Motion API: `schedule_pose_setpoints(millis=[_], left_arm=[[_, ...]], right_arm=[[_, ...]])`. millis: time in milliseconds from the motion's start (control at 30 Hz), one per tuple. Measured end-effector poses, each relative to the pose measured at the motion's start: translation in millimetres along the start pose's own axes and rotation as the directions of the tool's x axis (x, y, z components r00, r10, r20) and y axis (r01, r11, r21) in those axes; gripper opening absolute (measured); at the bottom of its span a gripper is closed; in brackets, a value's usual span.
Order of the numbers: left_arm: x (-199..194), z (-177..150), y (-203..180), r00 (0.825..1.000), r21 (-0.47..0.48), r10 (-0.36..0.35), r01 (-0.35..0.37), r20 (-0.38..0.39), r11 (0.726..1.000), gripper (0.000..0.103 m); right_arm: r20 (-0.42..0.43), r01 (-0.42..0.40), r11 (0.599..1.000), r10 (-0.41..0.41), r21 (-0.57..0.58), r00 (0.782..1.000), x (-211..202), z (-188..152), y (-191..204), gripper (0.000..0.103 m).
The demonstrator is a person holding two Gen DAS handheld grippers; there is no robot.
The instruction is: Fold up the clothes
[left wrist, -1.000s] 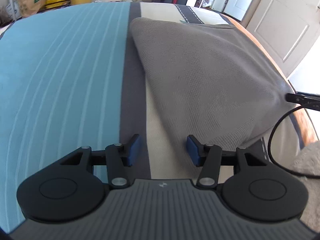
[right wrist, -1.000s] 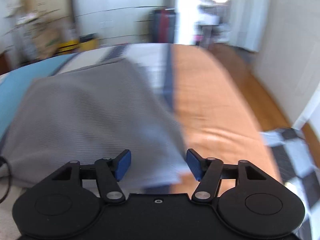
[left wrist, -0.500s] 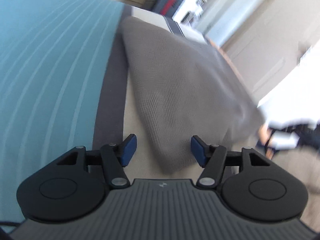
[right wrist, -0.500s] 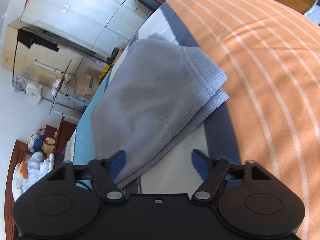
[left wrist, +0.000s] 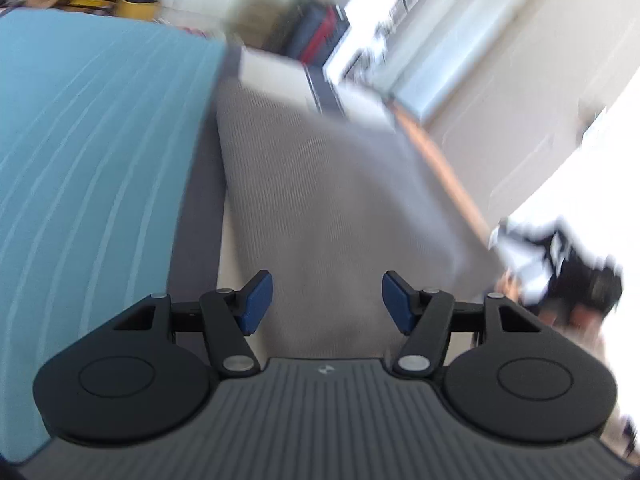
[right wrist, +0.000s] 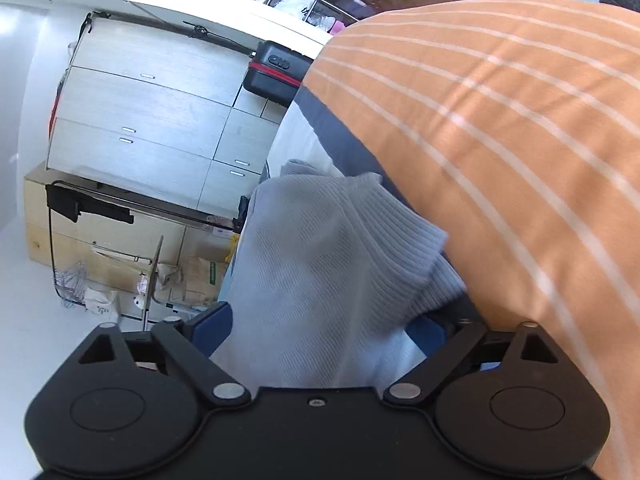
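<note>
Jaws of two grippers, left (left wrist: 327, 300) spread, right (right wrist: 320, 330) opening, straddle one grey sweater (right wrist: 320, 248).

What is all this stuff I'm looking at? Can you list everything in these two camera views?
Grey knitted garment: one, pale grey, folded, lying on the bed between both grippers' fingers.
Bedcover: one, striped in orange, teal, dark grey and cream panels, under the garment.
Suitcase: one, black with a red band, past the far end of the bed.
Drawer unit: one, pale wood, against the wall.
Cardboard boxes: a few, brown, on the floor by the drawers; exact count unclear.
Yellow tub: one, beyond the bed, blurred.
Door: one, cream, blurred.
Left gripper: black with blue pads, open over the garment.
Right gripper: black with blue pads, jaws opening, the garment's edge between them.
</note>
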State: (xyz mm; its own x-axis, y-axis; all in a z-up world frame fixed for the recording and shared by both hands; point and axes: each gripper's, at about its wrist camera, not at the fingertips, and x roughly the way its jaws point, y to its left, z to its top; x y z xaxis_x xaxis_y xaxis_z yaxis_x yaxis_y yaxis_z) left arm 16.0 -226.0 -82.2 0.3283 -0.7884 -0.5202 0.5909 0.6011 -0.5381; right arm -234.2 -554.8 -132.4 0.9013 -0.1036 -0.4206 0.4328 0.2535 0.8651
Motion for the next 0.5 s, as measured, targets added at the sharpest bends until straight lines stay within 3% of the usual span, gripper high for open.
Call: schedule_pose_setpoints(millis=[67,133,200,233,333,367,500], left_arm=[[7,7,3,1.0,-0.057,-0.016,0.017,0.018,0.998,0.058],[18,13,-4,0.993,-0.08,-0.122,0.121,-0.009,0.99,0.058],[39,17,-19,0.978,-0.047,-0.173,0.169,-0.115,0.985,0.059],[56,17,-29,0.966,-0.036,-0.144,0.14,-0.215,0.99,0.059],[83,8,-44,0.929,0.043,-0.028,0.048,-0.368,0.998,0.059],[83,8,-45,0.924,0.039,-0.019,0.037,-0.382,0.999,0.059],[74,11,-23,0.909,-0.093,-0.079,0.045,-0.41,0.995,0.059]], right_arm=[[-0.033,0.023,0.998,-0.025,-0.062,0.999,14,4,14,0.096],[-0.022,0.052,0.989,-0.055,-0.136,0.998,25,3,25,0.077],[0.009,0.134,0.959,-0.136,-0.248,0.991,39,1,38,0.042],[0.033,0.192,0.934,-0.191,-0.301,0.981,45,-1,43,0.033],[0.095,0.27,0.862,-0.254,-0.428,0.962,52,-7,59,0.023],[0.12,0.286,0.831,-0.26,-0.477,0.958,50,-11,70,0.02],[0.197,0.279,0.659,-0.198,-0.699,0.96,39,-28,127,0.017]])
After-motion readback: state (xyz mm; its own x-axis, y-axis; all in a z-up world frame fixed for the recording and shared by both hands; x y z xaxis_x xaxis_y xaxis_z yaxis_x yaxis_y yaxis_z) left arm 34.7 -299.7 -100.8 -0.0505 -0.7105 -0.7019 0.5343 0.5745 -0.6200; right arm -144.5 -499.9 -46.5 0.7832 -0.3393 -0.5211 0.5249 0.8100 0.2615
